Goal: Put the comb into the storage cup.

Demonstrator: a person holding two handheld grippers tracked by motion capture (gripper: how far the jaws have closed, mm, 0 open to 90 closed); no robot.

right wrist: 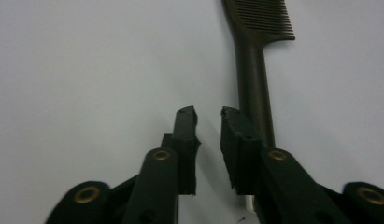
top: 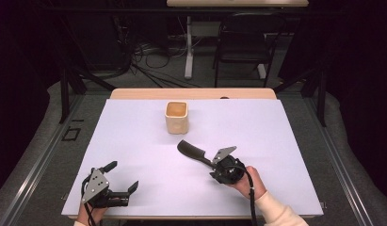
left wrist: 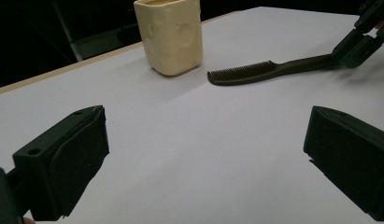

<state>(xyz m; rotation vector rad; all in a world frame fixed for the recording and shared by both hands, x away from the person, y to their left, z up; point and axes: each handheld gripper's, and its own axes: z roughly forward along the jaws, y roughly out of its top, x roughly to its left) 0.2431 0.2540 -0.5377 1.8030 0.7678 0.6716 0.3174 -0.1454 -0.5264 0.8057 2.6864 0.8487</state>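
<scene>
A dark comb point(top: 191, 151) point(left wrist: 255, 72) point(right wrist: 255, 70) lies flat on the white table cover, teeth end toward a cream cup point(top: 176, 117) point(left wrist: 171, 37) that stands upright at mid-table. My right gripper point(top: 208, 163) point(right wrist: 208, 112) point(left wrist: 353, 49) sits at the comb's handle end with its jaws a narrow gap apart. Bare table shows in that gap, and the handle runs alongside and under the right-hand jaw, not between the two. My left gripper point(top: 122, 175) point(left wrist: 203, 154) rests near the front left corner, jaws wide open and holding nothing.
The white cover point(top: 134, 132) spreads over a wooden table whose far edge point(top: 191, 93) shows behind the cup. Beyond the table stand a black chair point(top: 243, 47), a white table leg point(top: 189, 52) and floor cables.
</scene>
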